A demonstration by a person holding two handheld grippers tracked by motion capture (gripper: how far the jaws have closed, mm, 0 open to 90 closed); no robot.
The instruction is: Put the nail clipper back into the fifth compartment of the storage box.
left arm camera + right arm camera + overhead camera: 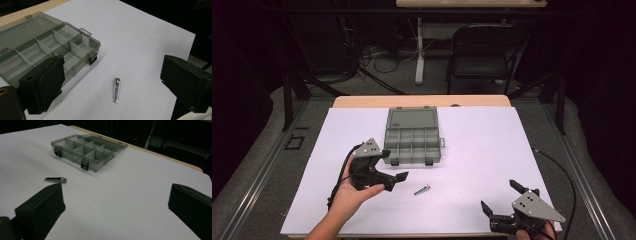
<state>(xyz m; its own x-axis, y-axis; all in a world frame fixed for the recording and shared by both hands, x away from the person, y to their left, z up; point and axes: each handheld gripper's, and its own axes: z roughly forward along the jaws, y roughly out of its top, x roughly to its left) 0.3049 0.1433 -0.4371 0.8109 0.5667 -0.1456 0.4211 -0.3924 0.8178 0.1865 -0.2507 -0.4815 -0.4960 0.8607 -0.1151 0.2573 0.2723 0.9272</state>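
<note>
White worktop (472,150), open grey compartment box (413,137) toward far edge. Left gripper (394,181), jaws wide, nothing between, near nail clipper (422,189) lying flat before box. Right gripper (502,201), jaws wide, empty, well apart.

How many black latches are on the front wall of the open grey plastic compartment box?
2. One black latch is at the front wall's left end in the right gripper view, the other black latch at its right end; none seems hidden.
</note>
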